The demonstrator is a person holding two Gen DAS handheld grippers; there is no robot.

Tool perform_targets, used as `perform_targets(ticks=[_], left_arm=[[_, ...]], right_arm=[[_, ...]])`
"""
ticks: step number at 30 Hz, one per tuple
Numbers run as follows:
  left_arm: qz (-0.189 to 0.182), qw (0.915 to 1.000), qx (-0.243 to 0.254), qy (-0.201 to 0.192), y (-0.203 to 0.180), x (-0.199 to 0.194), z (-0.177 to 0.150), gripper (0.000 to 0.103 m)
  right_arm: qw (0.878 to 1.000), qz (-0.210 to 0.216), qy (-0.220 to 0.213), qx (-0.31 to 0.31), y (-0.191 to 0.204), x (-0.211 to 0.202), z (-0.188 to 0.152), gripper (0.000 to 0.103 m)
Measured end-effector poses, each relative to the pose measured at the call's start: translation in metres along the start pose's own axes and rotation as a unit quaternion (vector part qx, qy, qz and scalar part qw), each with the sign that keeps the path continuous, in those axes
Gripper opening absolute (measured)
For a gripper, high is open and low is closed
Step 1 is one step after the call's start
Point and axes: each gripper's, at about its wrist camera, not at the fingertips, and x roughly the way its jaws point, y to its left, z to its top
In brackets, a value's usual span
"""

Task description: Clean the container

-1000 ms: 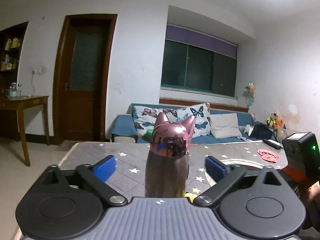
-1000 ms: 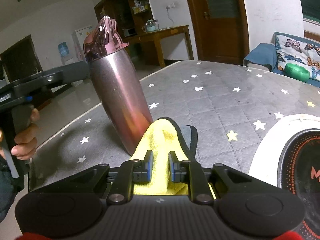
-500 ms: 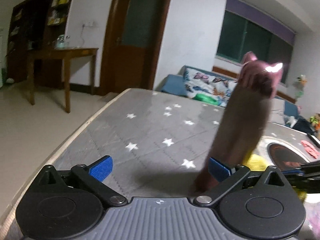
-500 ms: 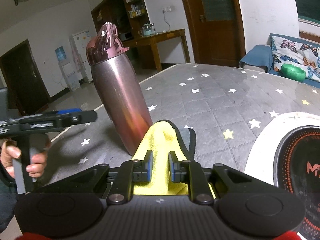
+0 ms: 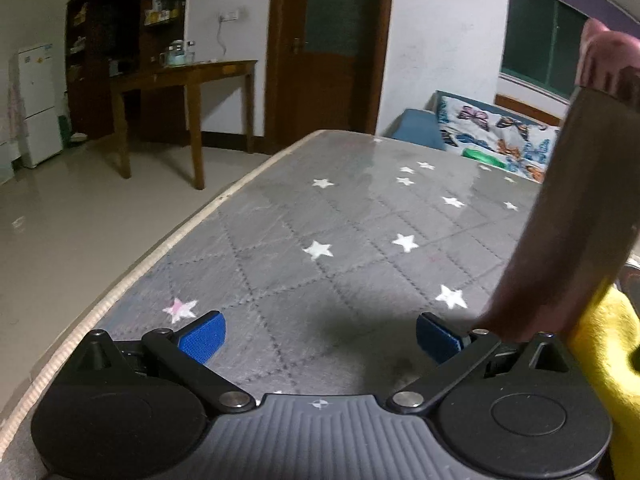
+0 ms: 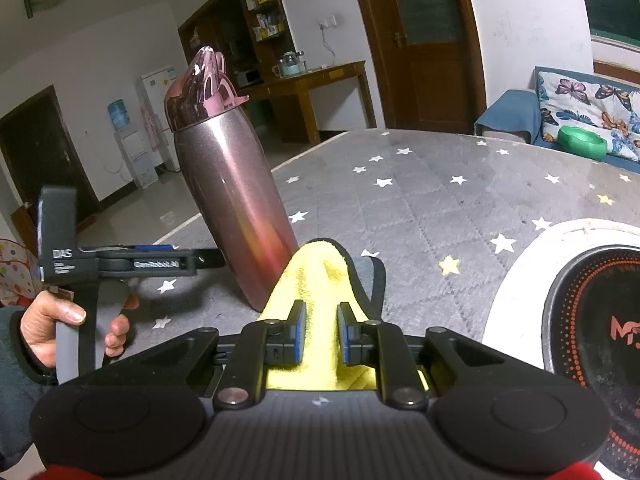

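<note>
At centre-left of the right wrist view the pink bottle (image 6: 236,200) stands on the starred bench (image 6: 440,200), unwiped as far as shows: right tongs (image 6: 321,330) clamp the yellow cloth (image 6: 316,276) at its base, left tongs (image 5: 318,336) gape empty.

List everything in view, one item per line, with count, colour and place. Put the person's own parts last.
bottle: 1, metallic pink with a shiny pink eared lid, standing on the table's left part
cloth: 1, yellow with dark edging, against the bottle's base, pinched in the right gripper
round appliance: 1, black face with red dots and a white rim, table's right side
table: 1, grey quilted cover with stars
bowl: 1, green, on the sofa
sofa: 1, blue, butterfly cushions, behind the table
wooden side table: 1, brown, by the door
fridge: 1, white, far left
left gripper: 1, black with blue pads, open, beside the bottle
right gripper: 1, black with blue pads, closed on the cloth
hand: 1, holding the left gripper's handle
</note>
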Motion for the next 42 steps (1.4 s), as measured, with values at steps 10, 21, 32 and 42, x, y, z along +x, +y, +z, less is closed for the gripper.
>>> perform_targets(ticks=[10,21,32,42], left_arm=[[0.043,0.9987,0.013,0.022,-0.006,0.015,0.002,0.103],[0.043,0.9987,0.015,0.021,-0.005,0.026,0.002,0.103],[0.043,0.9987,0.016,0.021,-0.003,0.030,0.003,0.103],[0.042,0.9988,0.016,0.021,0.000,0.031,0.004,0.103]], right_arm=[[1.000,-0.003,-0.001,-0.002,0.003,-0.001,-0.002,0.016],[1.000,-0.004,-0.001,-0.005,0.000,-0.002,-0.003,0.016],[1.000,0.000,-0.005,-0.001,0.002,-0.006,-0.005,0.016],[1.000,0.001,-0.006,0.000,0.004,-0.010,-0.010,0.016]])
